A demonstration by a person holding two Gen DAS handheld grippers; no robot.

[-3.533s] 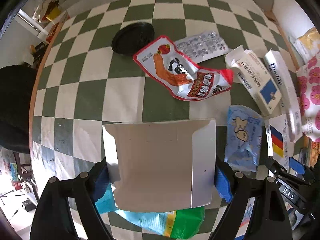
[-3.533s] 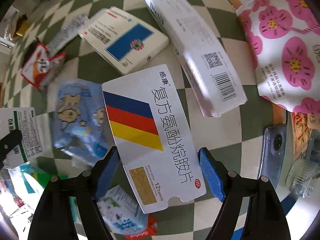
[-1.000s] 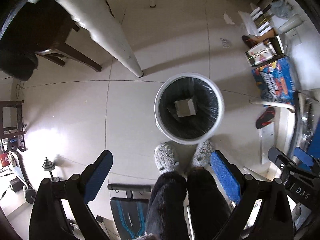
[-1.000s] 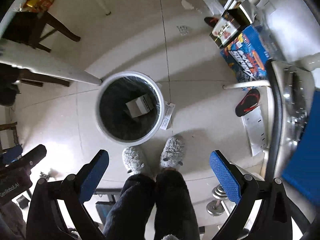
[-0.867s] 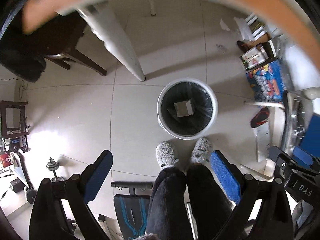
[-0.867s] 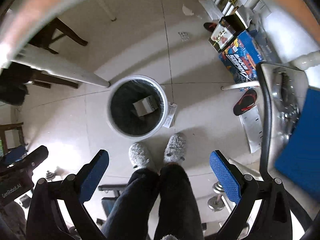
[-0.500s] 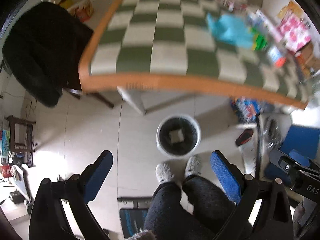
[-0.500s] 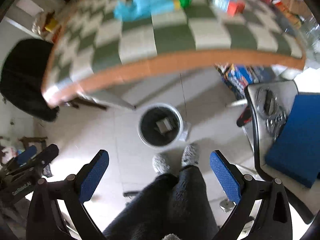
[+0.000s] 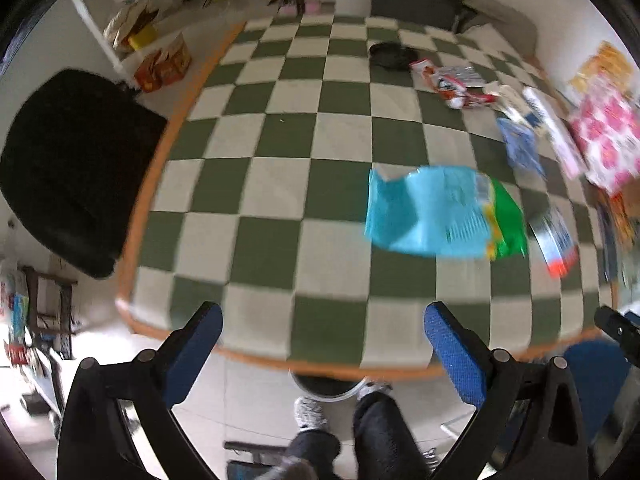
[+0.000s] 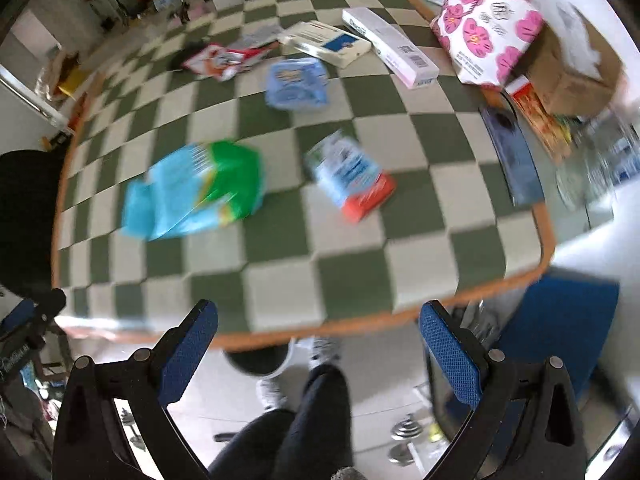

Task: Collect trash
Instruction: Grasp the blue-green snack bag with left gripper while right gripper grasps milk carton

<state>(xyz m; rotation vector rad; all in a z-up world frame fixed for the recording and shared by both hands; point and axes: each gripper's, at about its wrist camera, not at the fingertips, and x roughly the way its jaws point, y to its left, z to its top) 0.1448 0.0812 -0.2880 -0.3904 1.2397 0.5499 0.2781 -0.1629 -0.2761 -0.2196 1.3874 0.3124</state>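
Observation:
Both grippers are open and empty, held above the near edge of the green-and-white checkered table (image 9: 280,184). My left gripper (image 9: 322,350) faces a cyan-and-green bag (image 9: 444,212) lying on the table. My right gripper (image 10: 318,346) also sees that bag (image 10: 196,190), a small blue-and-red box (image 10: 352,178), a light blue pouch (image 10: 296,84), a red snack wrapper (image 10: 224,58) and white medicine boxes (image 10: 328,42). The white trash bin (image 9: 326,388) shows partly under the table edge, by the person's slippers; it shows in the right wrist view too (image 10: 260,360).
A pink-flowered bag (image 10: 484,20), a cardboard box (image 10: 572,64) and a phone (image 10: 512,156) sit at the table's right side. A black chair (image 9: 68,164) stands left of the table, a blue seat (image 10: 560,320) at right. A black lid (image 9: 390,56) lies at the far end.
Both grippers have swung up from the bin on the floor to face the tabletop. The boxes they held 3.5 s ago are gone; one box lay in the bin.

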